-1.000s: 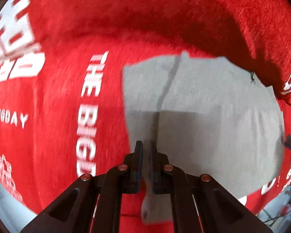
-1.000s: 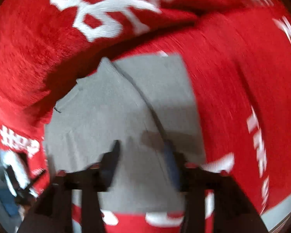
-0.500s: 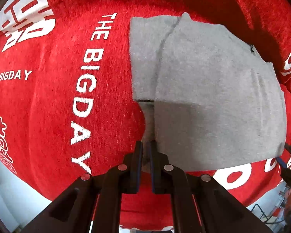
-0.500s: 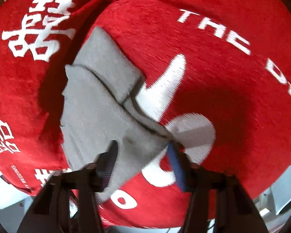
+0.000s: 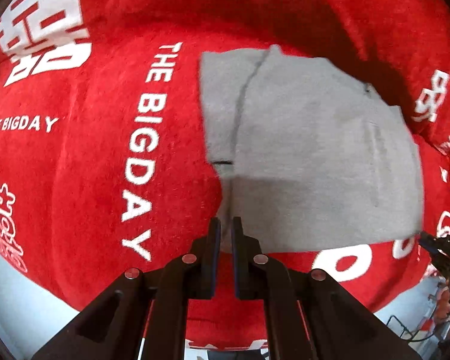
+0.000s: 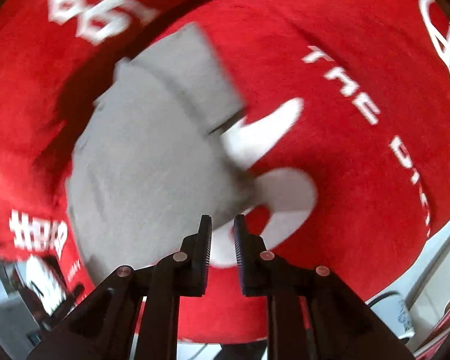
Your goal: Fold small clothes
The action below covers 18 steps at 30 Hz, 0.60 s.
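A small grey garment (image 5: 309, 150) lies partly folded on a red cloth (image 5: 90, 165) with white lettering. It also shows in the right wrist view (image 6: 153, 156), blurred. My left gripper (image 5: 226, 225) is shut on the garment's near left corner. My right gripper (image 6: 222, 222) sits at the garment's near right corner with its jaws narrowed; a small gap shows between them and the grey edge lies just ahead. The right gripper's tip also shows in the left wrist view (image 5: 432, 244) at the garment's right corner.
The red cloth covers the whole work surface and rises in a fold at the back (image 5: 285, 6). Its near edge drops off to a pale floor (image 5: 3, 285). A white mug (image 6: 396, 315) stands at the lower right, beyond the cloth's edge.
My right gripper has narrowed from wide open and moved in to the garment's near corner. The left gripper keeps its hold and has barely moved in the last half second.
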Available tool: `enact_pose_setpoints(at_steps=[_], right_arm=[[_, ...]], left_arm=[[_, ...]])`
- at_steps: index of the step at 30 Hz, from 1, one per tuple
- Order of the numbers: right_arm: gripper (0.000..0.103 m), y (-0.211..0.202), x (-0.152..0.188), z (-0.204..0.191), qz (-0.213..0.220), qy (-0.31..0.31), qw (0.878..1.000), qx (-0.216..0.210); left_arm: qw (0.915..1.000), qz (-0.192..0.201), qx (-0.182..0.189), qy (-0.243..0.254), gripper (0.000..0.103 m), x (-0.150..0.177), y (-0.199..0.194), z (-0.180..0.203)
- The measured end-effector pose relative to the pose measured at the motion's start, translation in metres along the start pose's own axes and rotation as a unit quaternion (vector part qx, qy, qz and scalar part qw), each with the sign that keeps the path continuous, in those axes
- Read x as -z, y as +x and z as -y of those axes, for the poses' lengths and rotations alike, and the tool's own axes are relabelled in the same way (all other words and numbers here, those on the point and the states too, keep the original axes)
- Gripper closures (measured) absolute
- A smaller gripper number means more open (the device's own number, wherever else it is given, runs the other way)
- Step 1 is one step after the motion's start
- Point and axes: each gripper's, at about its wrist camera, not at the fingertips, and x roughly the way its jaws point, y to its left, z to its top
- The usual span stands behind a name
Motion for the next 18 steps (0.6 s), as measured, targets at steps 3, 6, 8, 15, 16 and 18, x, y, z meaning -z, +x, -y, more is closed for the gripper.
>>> enact_pose_setpoints(at_steps=[3,6,8,15,16,18], right_arm=[[0.085,0.006,0.011,-0.032,0.003,-0.059,0.998,0.001],[0.085,0.025,0.01,-0.061,0.001,-0.1,0.995,0.005],[0.085,0.04,0.008,-0.073,-0.005,-0.121,0.992,0.024],[0.088,0.05,0.01,-0.052,-0.036,-0.076,0.996,0.037],[0.088,0.048,0.012,-0.051,-0.037,-0.075,0.996,0.037],[0.088,0.044,0.016,-0.053,-0.043,-0.08,0.995,0.035]], left_arm=[[0.9998,-0.003,0.008,0.015,0.095,-0.004,0.007,0.013],[0.9997,-0.015,0.01,0.018,0.095,-0.004,0.028,0.021],[0.9994,-0.026,-0.005,0.022,0.095,-0.002,0.045,0.021],[0.9988,-0.036,0.033,-0.007,0.095,0.004,0.045,-0.002],[0.9989,-0.035,0.029,-0.007,0.095,0.004,0.043,-0.003],[0.9993,-0.033,0.015,-0.006,0.095,0.004,0.038,-0.004]])
